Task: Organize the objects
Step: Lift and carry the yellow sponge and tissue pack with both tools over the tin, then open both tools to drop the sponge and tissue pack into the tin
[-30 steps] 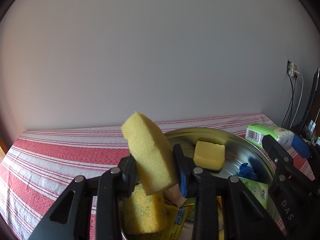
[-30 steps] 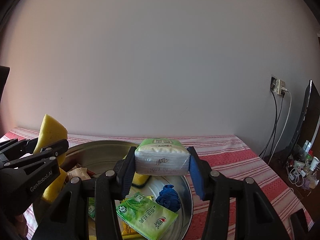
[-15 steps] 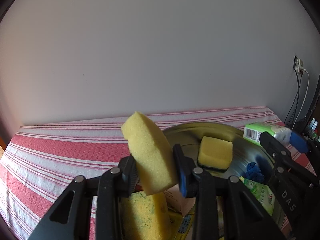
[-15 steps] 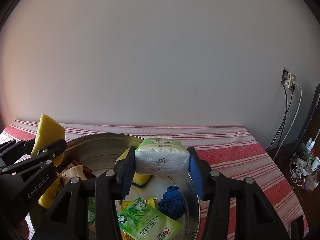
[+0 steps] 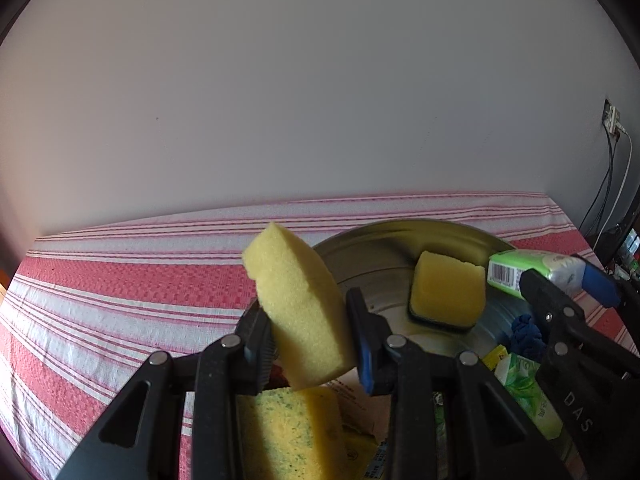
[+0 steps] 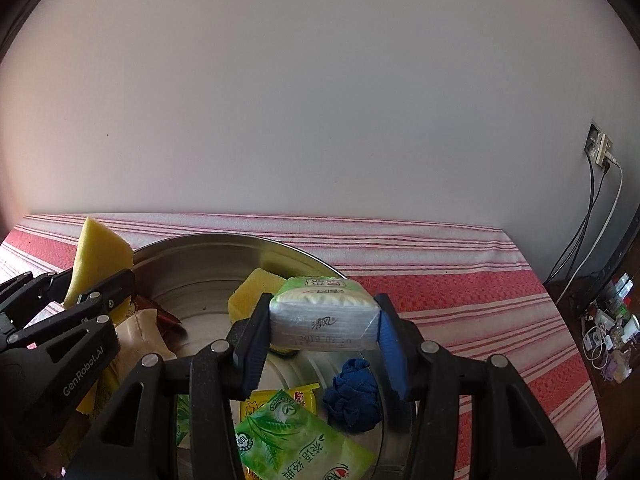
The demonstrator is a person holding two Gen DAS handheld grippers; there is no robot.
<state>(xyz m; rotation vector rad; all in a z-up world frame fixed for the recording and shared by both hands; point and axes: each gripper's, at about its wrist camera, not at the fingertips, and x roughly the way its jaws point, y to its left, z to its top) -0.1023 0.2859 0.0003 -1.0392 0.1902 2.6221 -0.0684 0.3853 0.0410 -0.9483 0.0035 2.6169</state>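
**Above the metal basin: both grippers loaded**

Over the round metal basin [image 6: 224,252], on the red-and-white striped cloth [image 5: 120,280], both grippers hang with items held.

Left gripper [image 5: 310,344]: jaws pinched on a plain yellow sponge [image 5: 298,308], which stands tilted, upper end leaning left and away from the camera. Lower end sticks out below the pads. Held above the basin's left part, clear of the contents.

Right gripper [image 6: 320,334]: jaws clamped on a tissue pack [image 6: 324,316], white wrap with green top, lying level between the pads. Held over the middle of the basin; printed end faces the camera.

Basin contents, as seen:
- yellow sponge with dark scouring base [image 5: 448,294], resting on the basin floor toward the far side;
- speckled yellow-green sponge [image 5: 288,436], just below the left gripper;
- crumpled blue cloth [image 6: 354,396], near the right rim;
- green tissue packet [image 6: 296,444], flat, beside the blue cloth;
- yellow sachet [image 6: 300,394], partly under the green packet;
- beige packet [image 6: 140,328] at the left side.

Background: pale wall, wall socket [image 6: 600,148] with cables hanging at right.
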